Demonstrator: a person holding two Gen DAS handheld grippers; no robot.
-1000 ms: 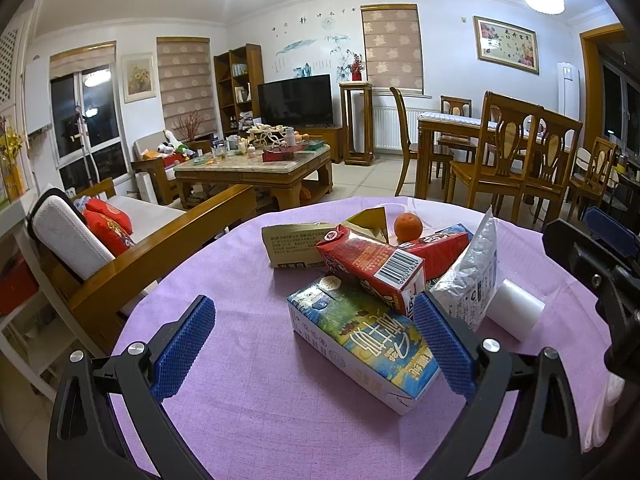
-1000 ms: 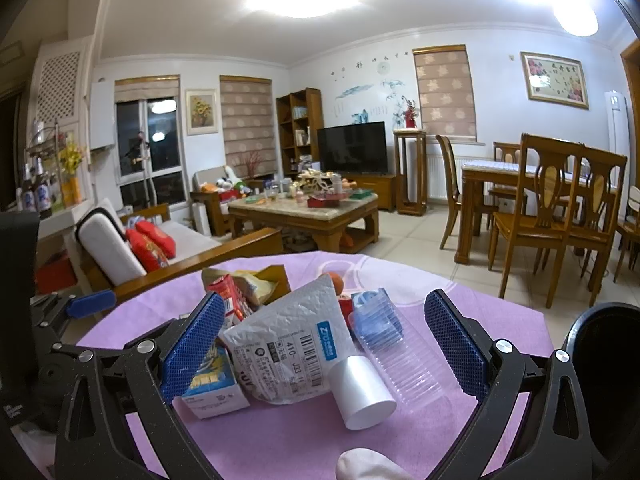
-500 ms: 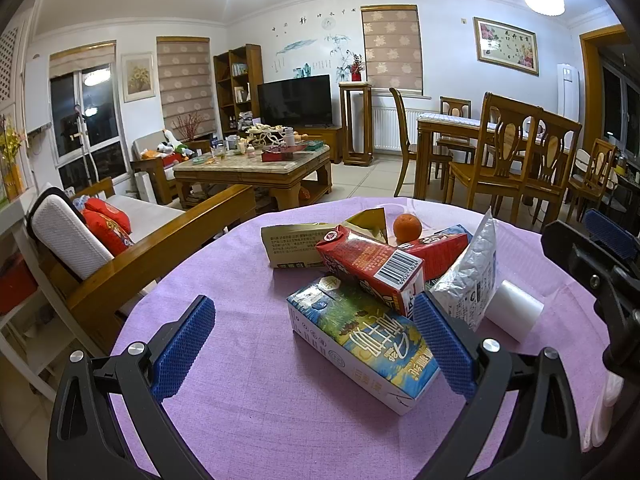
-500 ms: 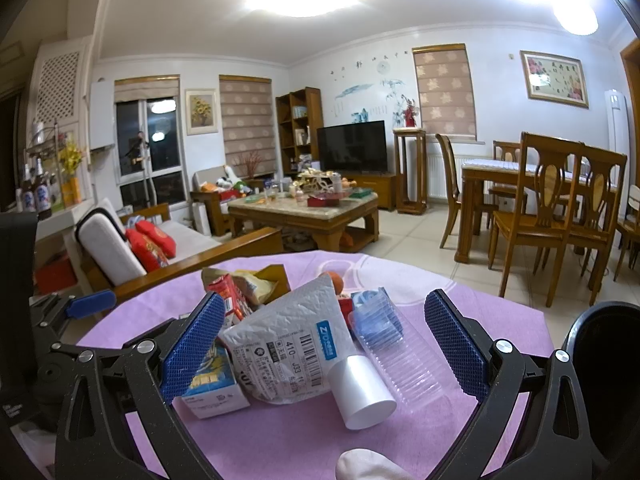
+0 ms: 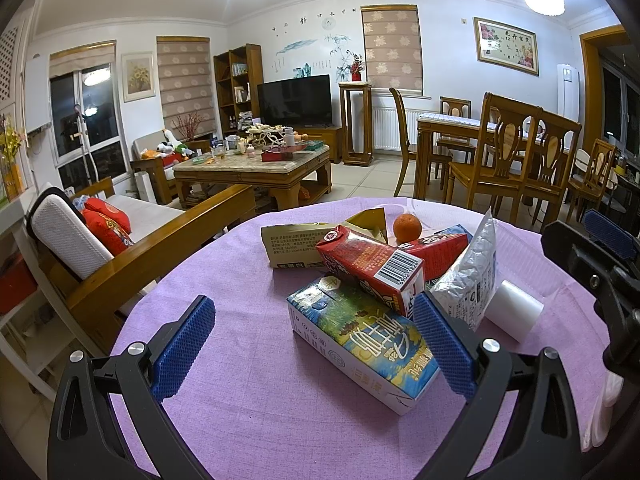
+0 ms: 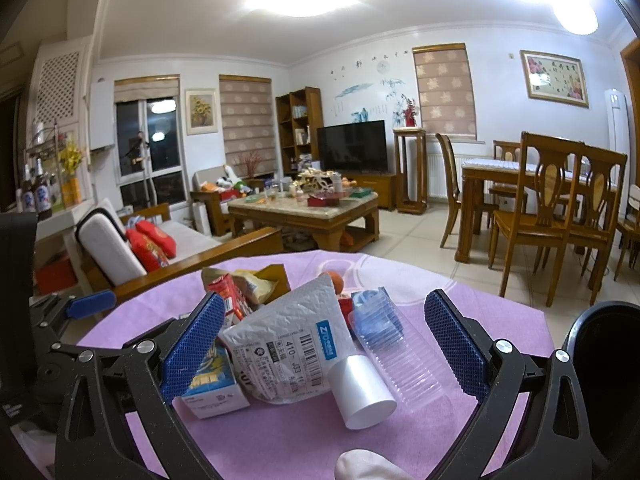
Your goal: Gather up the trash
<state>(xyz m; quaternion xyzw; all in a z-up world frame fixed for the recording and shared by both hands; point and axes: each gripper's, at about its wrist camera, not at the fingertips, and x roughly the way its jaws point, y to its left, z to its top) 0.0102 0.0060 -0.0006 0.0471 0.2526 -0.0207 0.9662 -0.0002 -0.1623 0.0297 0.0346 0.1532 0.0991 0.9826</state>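
Trash pile at centre of the table [image 5: 248, 380]. Large carton [image 5: 360, 340] nearest; smaller carton [image 5: 368, 268] lies on it. Box [image 5: 292, 246] at 11 o'clock, orange [image 5: 407, 229] at 12 behind, mailer [image 5: 468, 280] at 2, cup [image 5: 514, 312] at 3 beside the mailer.

Round tabletop [image 5: 248, 360] under a purple cloth, holding a heap of cartons [image 5: 360, 336], a silver pouch [image 6: 288, 348], clear cups [image 6: 396, 356], a white roll [image 6: 360, 388] and, farther back, an orange [image 5: 407, 227].
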